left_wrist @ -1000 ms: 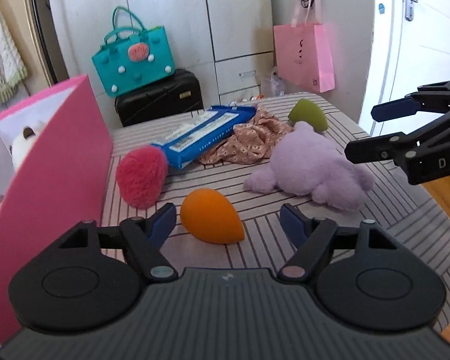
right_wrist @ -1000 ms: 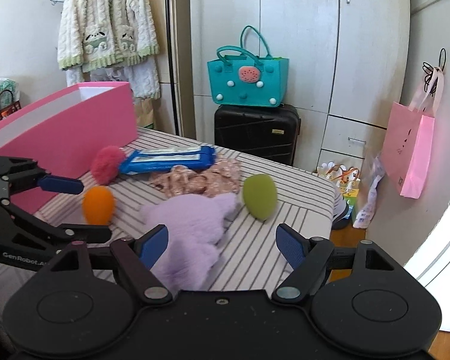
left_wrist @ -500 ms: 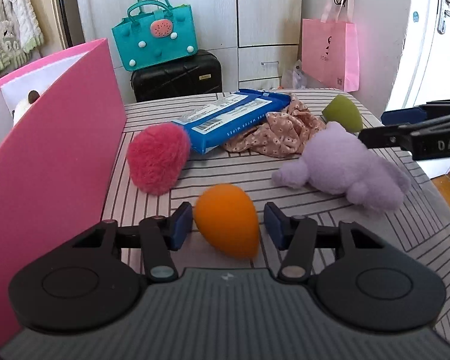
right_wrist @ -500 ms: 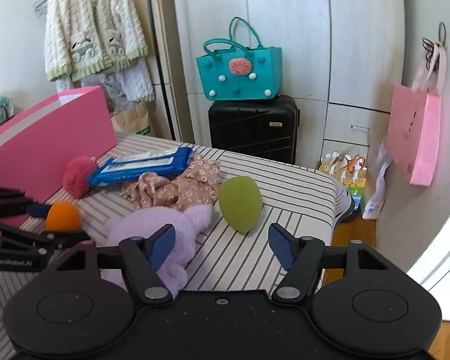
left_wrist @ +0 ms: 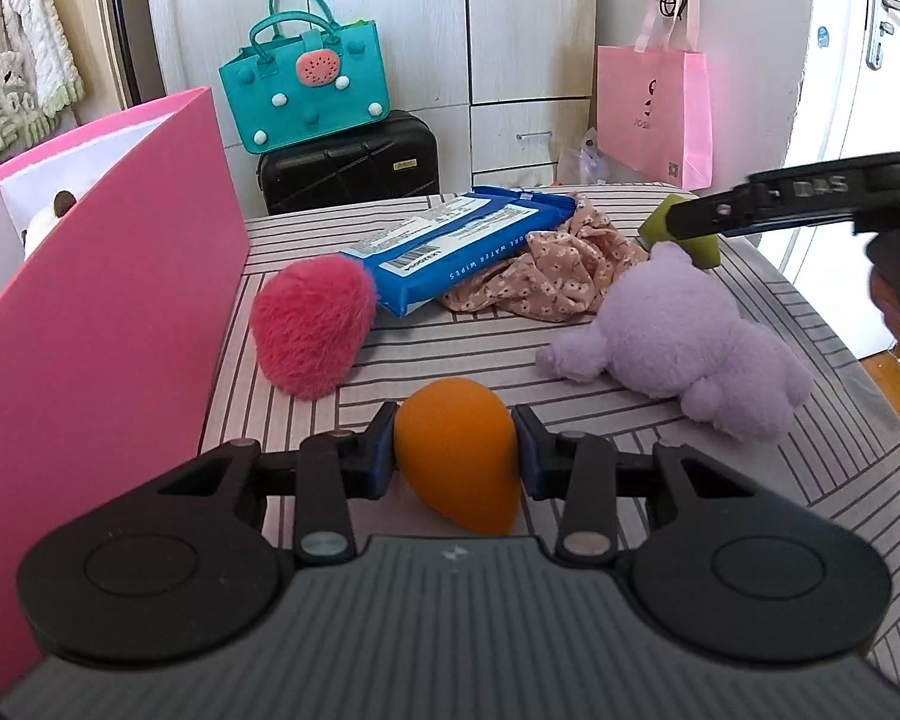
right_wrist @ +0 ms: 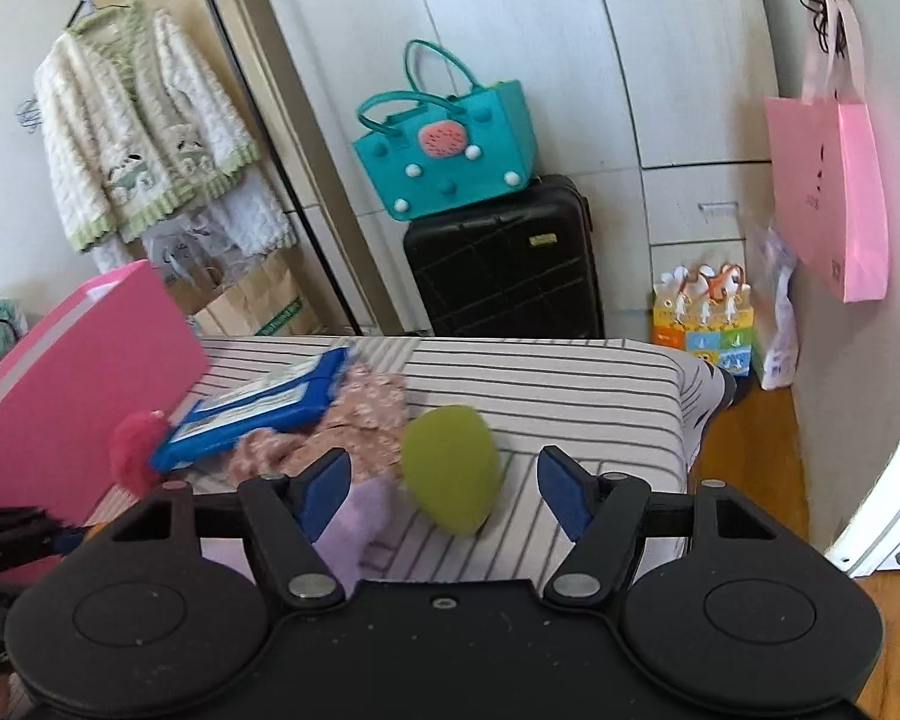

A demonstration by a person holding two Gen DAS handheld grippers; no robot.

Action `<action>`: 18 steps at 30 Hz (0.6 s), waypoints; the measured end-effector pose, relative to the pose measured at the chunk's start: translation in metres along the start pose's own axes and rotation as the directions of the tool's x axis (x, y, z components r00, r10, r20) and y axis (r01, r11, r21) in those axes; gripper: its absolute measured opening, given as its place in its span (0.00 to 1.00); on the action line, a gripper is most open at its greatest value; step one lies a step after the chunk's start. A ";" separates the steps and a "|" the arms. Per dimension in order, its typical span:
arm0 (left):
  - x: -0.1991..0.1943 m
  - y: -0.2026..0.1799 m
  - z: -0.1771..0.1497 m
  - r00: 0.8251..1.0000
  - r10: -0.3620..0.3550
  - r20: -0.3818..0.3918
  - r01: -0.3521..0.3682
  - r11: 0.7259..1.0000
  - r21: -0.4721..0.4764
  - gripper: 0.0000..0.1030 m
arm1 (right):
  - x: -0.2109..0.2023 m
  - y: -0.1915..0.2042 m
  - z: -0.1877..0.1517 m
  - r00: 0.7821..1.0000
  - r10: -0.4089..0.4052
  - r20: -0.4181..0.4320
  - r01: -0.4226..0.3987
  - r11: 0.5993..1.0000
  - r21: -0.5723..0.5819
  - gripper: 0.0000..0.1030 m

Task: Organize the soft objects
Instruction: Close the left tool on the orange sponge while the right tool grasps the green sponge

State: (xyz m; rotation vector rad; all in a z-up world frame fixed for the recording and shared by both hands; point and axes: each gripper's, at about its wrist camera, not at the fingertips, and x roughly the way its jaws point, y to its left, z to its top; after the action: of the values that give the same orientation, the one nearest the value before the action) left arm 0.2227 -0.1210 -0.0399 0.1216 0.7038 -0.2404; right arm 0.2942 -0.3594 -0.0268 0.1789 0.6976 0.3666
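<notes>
On the striped worktop [left_wrist: 570, 414], my left gripper [left_wrist: 456, 456] has just been closing, and its blue fingers [left_wrist: 383, 450] now press both sides of the orange egg-shaped sponge [left_wrist: 457, 450], whose pointed end faces me. Just to its left a pink fluffy puff [left_wrist: 309, 324] stands close against the tall pink box [left_wrist: 102, 324], which walls off that whole side; a white plush [left_wrist: 45, 219] shows inside it. Beyond the puff a blue pack of water wipes [left_wrist: 450, 246] lies partly across a floral cloth [left_wrist: 558, 276]. To the right sprawls a lilac plush toy [left_wrist: 684, 336], well apart from the orange sponge.

My right gripper [right_wrist: 444, 483] has its fingers [right_wrist: 561, 489] spread, having narrowed a little just now, with the green sponge [right_wrist: 450, 468] lying between them and neither pad touching it. The lilac plush sits under the left finger, crowding that side, and the floral cloth lies just behind it. From the left wrist view, one black finger of that gripper crosses in front of the green sponge.

Behind the worktop a teal handbag [right_wrist: 450, 150] rests on a black suitcase [right_wrist: 504, 270], and a pink paper bag [right_wrist: 828, 192] hangs on the wall.
</notes>
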 end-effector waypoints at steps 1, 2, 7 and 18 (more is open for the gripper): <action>0.000 0.000 0.000 1.000 0.001 -0.001 -0.001 1.000 0.001 0.37 | 0.005 -0.002 0.001 1.000 -0.014 -0.009 0.014 1.000 0.003 0.68; 0.000 -0.001 0.000 1.000 0.002 -0.002 -0.002 1.000 0.005 0.37 | 0.011 -0.004 0.002 0.999 -0.030 -0.016 0.030 0.999 0.009 0.64; -0.002 -0.002 0.000 1.000 0.004 0.000 -0.004 1.000 0.012 0.37 | 0.018 0.005 0.000 1.000 0.006 -0.027 -0.006 1.000 -0.008 0.40; -0.013 -0.001 -0.001 0.998 -0.069 -0.012 0.069 0.998 0.000 0.36 | -0.009 0.023 0.000 0.997 -0.064 0.038 0.068 0.992 -0.106 0.40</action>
State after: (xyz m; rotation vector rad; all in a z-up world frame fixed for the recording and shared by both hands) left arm 0.2122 -0.1194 -0.0319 0.0994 0.7206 -0.3064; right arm 0.2820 -0.3415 -0.0149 0.0599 0.6465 0.3364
